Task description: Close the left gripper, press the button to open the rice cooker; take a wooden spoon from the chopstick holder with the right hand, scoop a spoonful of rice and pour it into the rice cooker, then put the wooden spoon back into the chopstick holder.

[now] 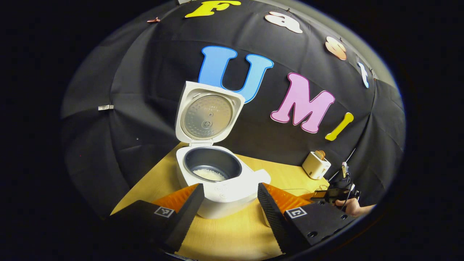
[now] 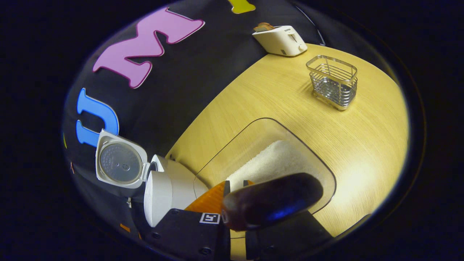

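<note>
Wooden table [image 2: 290, 94] — toaster [image 2: 281, 39], wire chopstick holder [image 2: 332, 81], open rice cooker [image 1: 217, 177]

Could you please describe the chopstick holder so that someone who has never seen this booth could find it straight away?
On the light wooden table, look toward the far corner where the white toaster stands by the black cloth wall. Just in front of it stands the chopstick holder, a small silver wire basket. It is the one see-through metal thing, standing empty.

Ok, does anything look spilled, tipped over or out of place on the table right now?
Nothing stands out. The cooker stands upright, lid open, rice inside the pot. The holder and toaster stand upright, and no loose rice shows on the table.
</note>
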